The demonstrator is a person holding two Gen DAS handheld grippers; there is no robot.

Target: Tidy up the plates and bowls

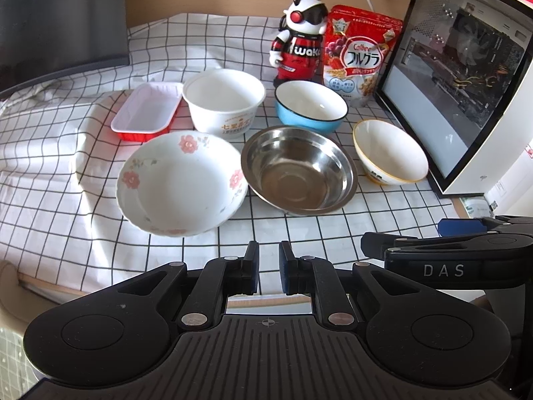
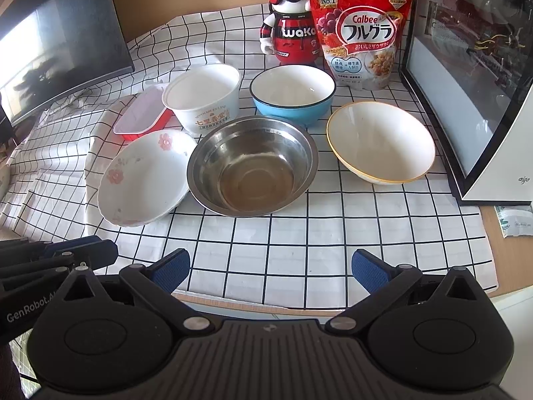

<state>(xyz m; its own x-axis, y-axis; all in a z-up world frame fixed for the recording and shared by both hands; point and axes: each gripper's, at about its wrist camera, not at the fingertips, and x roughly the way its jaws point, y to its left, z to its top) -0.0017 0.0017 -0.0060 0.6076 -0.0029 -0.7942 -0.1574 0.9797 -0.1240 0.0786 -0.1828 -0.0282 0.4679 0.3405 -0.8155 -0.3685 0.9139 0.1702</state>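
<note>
Several dishes stand on the checked cloth: a floral white bowl [image 1: 181, 181] [image 2: 146, 176], a steel bowl [image 1: 298, 170] [image 2: 251, 165], a blue bowl [image 1: 309, 106] [image 2: 291, 96], a yellow-rimmed white bowl [image 1: 389, 151] [image 2: 379, 141], a white paper tub [image 1: 223, 101] [image 2: 203, 98] and a red tray [image 1: 146, 115] [image 2: 143, 118]. My left gripper [image 1: 269, 266] is nearly shut and empty, near the table's front edge below the floral and steel bowls. My right gripper [image 2: 270, 266] is open and empty, in front of the steel bowl.
A panda robot toy [image 1: 298, 40] [image 2: 289, 23] and a red cereal bag [image 1: 361, 53] [image 2: 361, 30] stand at the back. A white computer case [image 1: 466, 76] [image 2: 473, 83] borders the right side. A dark monitor [image 1: 56, 20] [image 2: 56, 43] stands at left.
</note>
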